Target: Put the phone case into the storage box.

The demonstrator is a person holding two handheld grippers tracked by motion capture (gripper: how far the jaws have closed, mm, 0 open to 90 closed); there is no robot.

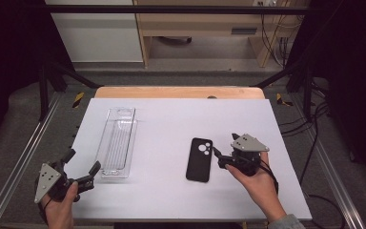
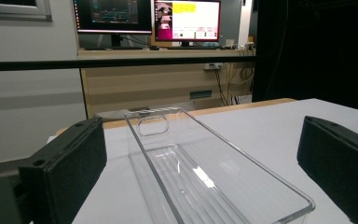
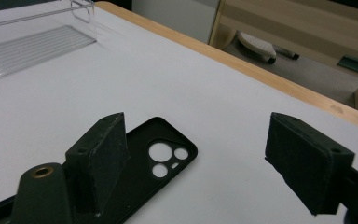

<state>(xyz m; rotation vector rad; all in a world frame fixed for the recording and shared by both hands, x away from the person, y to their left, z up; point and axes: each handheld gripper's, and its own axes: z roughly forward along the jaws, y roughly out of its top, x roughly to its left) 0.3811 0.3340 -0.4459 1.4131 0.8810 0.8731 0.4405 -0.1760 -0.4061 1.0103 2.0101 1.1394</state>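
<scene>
A black phone case lies flat on the white table, right of centre, its camera holes toward the far side. My right gripper hovers just right of it, open, pointing left at the case. In the right gripper view the case lies under and beyond the left jaw, and the right gripper holds nothing. A clear empty plastic tray lies lengthwise on the left. My left gripper is open at the tray's near end. In the left gripper view the tray stretches away between the left gripper's wide jaws.
The far edge of the table is a wooden strip. Metal rails run along both sides, with cables on the right. Behind the table stand a wooden desk and monitors. The clear tray's far end shows at upper left.
</scene>
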